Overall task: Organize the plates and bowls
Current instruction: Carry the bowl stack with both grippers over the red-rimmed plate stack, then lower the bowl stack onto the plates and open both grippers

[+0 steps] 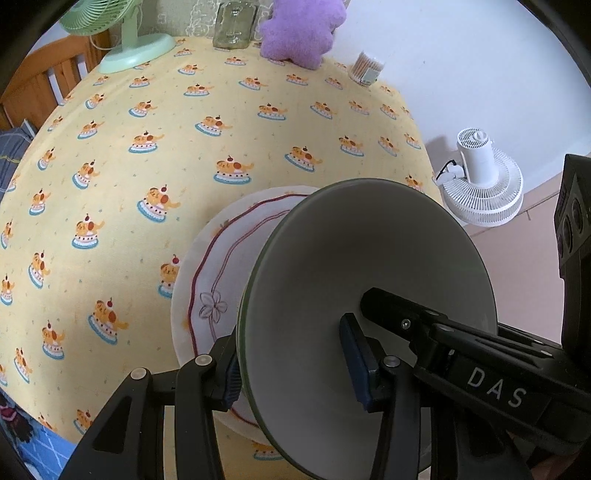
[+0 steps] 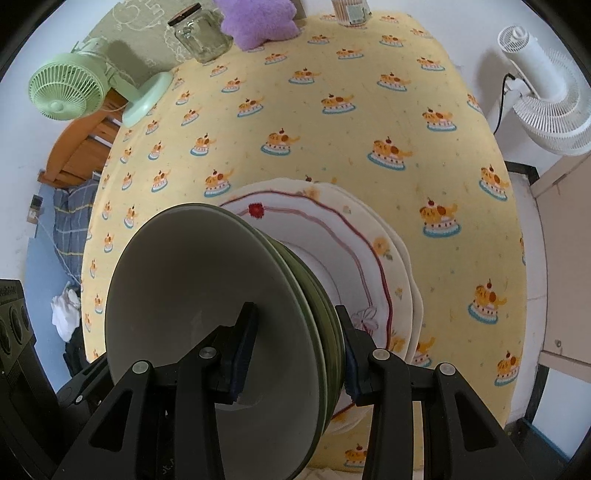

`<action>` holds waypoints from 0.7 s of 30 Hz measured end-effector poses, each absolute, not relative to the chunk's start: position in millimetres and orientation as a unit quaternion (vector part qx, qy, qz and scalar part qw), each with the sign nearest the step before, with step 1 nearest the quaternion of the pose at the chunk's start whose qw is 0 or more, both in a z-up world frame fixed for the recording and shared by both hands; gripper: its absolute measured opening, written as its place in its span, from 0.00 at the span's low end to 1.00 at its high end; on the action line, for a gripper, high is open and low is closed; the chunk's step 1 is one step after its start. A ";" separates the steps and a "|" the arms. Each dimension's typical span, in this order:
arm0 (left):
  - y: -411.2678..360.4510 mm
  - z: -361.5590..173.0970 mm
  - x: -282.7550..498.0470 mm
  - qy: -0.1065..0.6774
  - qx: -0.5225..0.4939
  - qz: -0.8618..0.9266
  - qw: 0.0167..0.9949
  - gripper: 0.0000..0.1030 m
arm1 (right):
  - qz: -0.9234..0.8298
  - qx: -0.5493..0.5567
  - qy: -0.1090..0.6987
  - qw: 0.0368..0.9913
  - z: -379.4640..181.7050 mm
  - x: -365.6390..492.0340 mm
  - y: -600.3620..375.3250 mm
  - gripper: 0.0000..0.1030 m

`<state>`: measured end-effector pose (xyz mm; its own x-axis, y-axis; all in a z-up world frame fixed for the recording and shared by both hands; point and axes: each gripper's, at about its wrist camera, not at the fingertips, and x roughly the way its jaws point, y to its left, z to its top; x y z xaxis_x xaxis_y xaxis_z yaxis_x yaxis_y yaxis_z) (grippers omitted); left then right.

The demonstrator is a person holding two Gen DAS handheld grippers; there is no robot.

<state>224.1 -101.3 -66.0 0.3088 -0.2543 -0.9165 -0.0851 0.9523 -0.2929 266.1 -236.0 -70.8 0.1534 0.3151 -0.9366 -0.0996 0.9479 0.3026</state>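
Note:
A stack of green bowls with pale grey insides (image 1: 369, 251) (image 2: 192, 266) sits tilted over a pile of white plates (image 1: 210, 266) (image 2: 332, 229) with red wavy lines and flower prints. The plates lie on the yellow tablecloth. My left gripper (image 1: 293, 369) is shut on the bowls' near rim, one pad inside and one outside. My right gripper (image 2: 295, 356) is shut on the opposite side of the same stack, and its finger (image 1: 406, 317) shows inside the top bowl. Whether the bowls touch the plates I cannot tell.
At the table's far side stand a green desk fan (image 2: 66, 92), a glass jar (image 2: 199, 37), a purple plush (image 2: 258, 22) and a tub of cotton swabs (image 1: 365, 68). A white fan (image 2: 546, 99) stands off the table's right edge, a wooden chair (image 1: 48, 81) to the left.

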 end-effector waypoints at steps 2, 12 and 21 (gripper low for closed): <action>-102.2 -65.7 227.2 0.583 -0.144 -0.054 0.798 0.45 | 0.137 0.085 0.635 0.756 -70.5 268.6 -236.2 0.42; -104.1 -66.7 230.7 0.581 -0.146 -0.052 0.799 0.45 | 0.136 0.086 0.632 0.758 -69.6 274.1 -240.0 0.42; -112.0 -66.1 223.0 0.579 -0.144 -0.039 0.802 0.46 | 0.142 0.074 0.626 0.763 -67.8 266.9 -245.5 0.41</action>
<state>223.0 -112.0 -66.1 0.3273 -0.2297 -0.9166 -0.1041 0.9553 -0.2766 266.9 -245.5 -67.8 0.1764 0.3090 -0.9345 -0.1231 0.9489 0.2905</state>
